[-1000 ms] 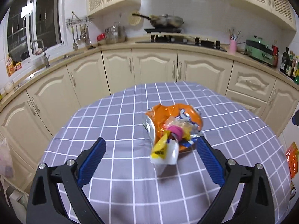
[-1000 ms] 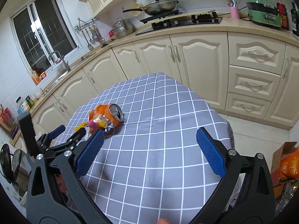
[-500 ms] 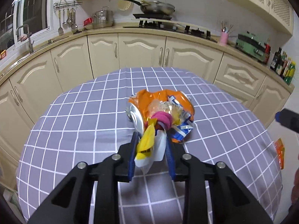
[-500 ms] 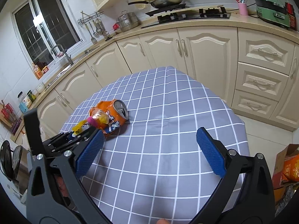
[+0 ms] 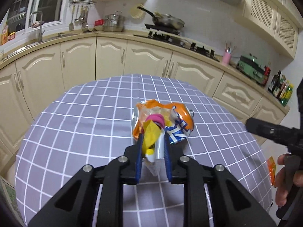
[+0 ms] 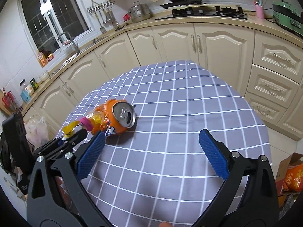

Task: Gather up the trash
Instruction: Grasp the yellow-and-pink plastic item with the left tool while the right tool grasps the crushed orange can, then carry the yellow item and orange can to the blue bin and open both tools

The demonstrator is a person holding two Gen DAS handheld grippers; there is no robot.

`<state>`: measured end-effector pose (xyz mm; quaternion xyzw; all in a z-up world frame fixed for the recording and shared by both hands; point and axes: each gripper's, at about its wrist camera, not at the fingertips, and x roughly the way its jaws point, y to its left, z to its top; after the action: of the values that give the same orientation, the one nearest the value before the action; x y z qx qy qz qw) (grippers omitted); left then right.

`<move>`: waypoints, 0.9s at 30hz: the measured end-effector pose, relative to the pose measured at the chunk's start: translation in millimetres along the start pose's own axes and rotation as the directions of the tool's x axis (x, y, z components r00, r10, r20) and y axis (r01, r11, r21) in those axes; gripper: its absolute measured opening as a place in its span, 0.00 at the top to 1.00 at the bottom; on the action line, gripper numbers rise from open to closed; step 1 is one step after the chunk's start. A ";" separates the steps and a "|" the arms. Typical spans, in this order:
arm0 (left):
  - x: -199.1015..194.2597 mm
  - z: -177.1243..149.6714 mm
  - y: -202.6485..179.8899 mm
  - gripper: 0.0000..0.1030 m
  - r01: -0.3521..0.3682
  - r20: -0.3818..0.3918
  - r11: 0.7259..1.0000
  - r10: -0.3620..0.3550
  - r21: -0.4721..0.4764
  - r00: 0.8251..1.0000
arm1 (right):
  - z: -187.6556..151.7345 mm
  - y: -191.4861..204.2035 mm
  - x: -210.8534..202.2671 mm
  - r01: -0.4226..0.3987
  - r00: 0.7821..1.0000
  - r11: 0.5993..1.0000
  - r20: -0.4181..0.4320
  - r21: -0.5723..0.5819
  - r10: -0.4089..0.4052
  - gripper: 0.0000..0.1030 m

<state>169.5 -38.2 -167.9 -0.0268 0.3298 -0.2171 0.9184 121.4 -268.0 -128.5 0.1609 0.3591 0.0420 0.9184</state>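
My left gripper (image 5: 153,147) pinches the yellow-and-white wrapper (image 5: 154,141) that touches the crushed orange can (image 5: 178,121) on the checked tablecloth (image 5: 75,124). My right gripper (image 6: 151,151) gapes empty; only its camera shows the can's open top (image 6: 124,114)

Both wrist fisheyes look steeply down along their tools, close above the checked counter (image 5: 79,124), facing the kitchen cabinets, and share the crushed orange can (image 6: 121,116) at centre left and mid-frame.
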 end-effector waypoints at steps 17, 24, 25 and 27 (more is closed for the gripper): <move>-48.9 -16.2 38.3 0.83 -0.053 0.109 0.992 0.066 -0.119 0.992 | 10.7 60.5 69.7 -0.009 0.997 1.000 -0.071 -0.026 0.008 0.06; -54.8 -18.6 42.6 0.83 -0.047 0.118 0.990 0.063 -0.130 0.991 | 12.8 61.0 108.0 -0.012 0.991 0.999 -0.132 -0.031 0.008 0.60; -55.5 -18.8 42.3 0.83 -0.049 0.120 0.990 0.065 -0.130 0.991 | 11.0 60.7 105.1 -0.020 0.992 0.999 -0.129 -0.038 0.015 0.60; -56.7 -17.9 41.0 0.83 -0.052 0.124 0.990 0.068 -0.129 0.990 | 6.3 58.8 98.1 -0.029 0.992 0.999 -0.123 -0.043 0.024 0.60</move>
<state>135.0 24.2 -156.1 -0.0884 0.2837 -0.1661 0.9403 200.4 -195.3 -168.4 0.1424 0.4114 0.0719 0.8974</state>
